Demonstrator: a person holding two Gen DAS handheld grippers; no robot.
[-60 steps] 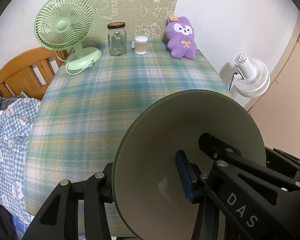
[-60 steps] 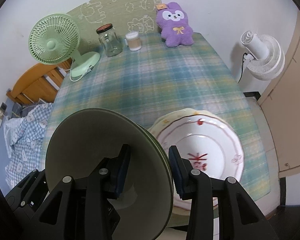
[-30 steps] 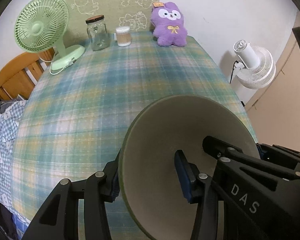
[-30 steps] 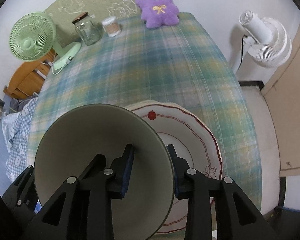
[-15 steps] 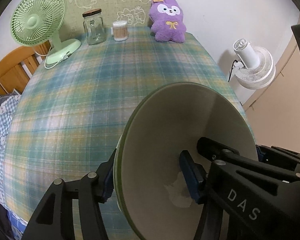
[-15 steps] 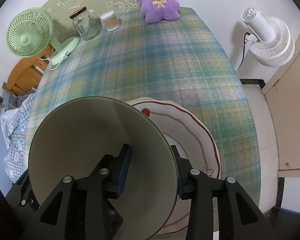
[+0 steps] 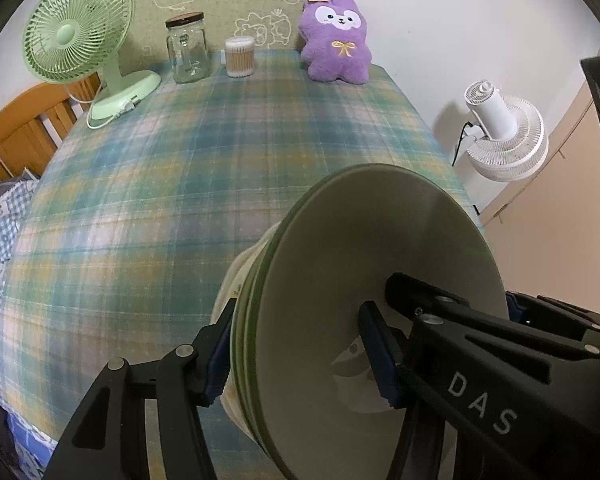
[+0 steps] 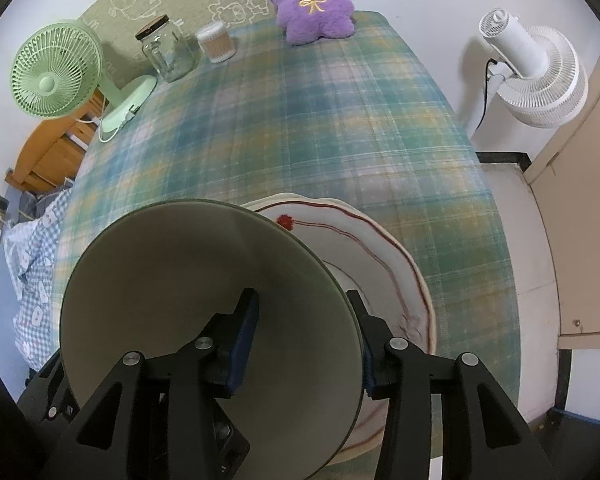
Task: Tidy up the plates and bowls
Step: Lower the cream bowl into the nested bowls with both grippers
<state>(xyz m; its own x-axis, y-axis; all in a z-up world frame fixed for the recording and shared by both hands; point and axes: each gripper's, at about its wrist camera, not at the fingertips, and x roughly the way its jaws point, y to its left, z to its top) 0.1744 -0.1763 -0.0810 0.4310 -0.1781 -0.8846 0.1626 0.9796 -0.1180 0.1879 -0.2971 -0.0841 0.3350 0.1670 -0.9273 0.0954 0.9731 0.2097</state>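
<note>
A green-rimmed grey-green bowl (image 7: 380,248) is held tilted on edge just above a white plate with a red line and flower (image 8: 384,264) near the front of the table. My left gripper (image 7: 300,356) is shut on the bowl's rim on one side. My right gripper (image 8: 304,340) is shut on the rim from the other side. The bowl (image 8: 188,280) hides most of the plate's left half. A cream edge of the plate (image 7: 236,280) shows behind the bowl in the left wrist view.
The table has a green plaid cloth (image 7: 220,152). At its back stand a green fan (image 7: 80,36), a glass jar (image 7: 188,52), a cotton-swab tub (image 7: 240,56) and a purple plush toy (image 7: 336,40). A white fan (image 8: 536,76) stands on the floor at right.
Both grippers carried the bowl right and lower over the white plate, and it has tipped more on edge. The plate has not moved.
</note>
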